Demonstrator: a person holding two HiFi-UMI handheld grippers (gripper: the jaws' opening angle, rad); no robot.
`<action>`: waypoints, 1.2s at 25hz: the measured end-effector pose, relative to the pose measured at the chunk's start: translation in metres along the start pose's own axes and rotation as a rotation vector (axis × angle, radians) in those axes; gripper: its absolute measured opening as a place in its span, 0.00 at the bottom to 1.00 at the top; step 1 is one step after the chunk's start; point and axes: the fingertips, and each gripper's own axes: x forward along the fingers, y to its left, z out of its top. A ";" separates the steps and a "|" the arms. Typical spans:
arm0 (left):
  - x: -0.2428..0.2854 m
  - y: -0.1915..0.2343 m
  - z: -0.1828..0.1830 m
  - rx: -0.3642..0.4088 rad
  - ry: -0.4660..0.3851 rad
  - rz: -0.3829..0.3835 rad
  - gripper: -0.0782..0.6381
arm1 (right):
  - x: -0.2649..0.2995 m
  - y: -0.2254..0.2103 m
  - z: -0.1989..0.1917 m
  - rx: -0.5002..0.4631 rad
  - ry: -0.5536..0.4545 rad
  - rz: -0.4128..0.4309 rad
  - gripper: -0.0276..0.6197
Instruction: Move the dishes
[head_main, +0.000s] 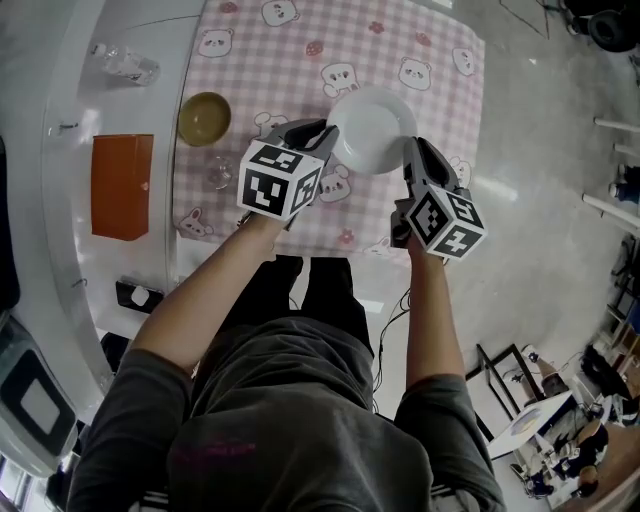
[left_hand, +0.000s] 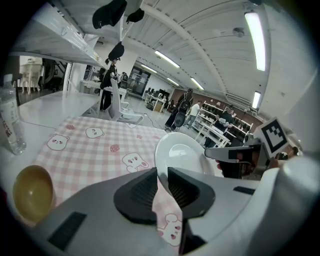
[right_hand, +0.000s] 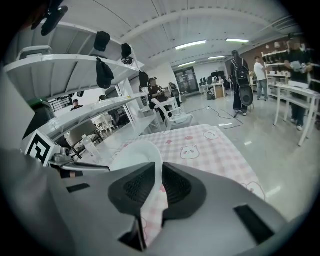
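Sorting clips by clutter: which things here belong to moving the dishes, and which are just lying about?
Job: white plate, gripped at opposite rims by left gripper and right gripper; brown bowl.
Lying about: orange box; plastic bottle.

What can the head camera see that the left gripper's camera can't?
Only the head view shows the orange rectangular box and the person's grey T-shirt. Only the left gripper view shows the long ceiling lights. Both show the white round plate, the olive-yellow bowl, the clear plastic bottle and the pink checked tablecloth.
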 end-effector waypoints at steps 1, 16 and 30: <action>-0.005 -0.003 0.002 0.003 0.001 -0.001 0.19 | -0.006 0.003 0.002 0.001 0.000 -0.002 0.12; -0.063 -0.005 -0.033 -0.029 -0.029 0.012 0.19 | -0.048 0.048 -0.042 -0.002 0.024 -0.012 0.12; -0.051 -0.019 -0.083 -0.118 0.019 0.120 0.19 | -0.045 0.024 -0.085 -0.008 0.133 0.080 0.12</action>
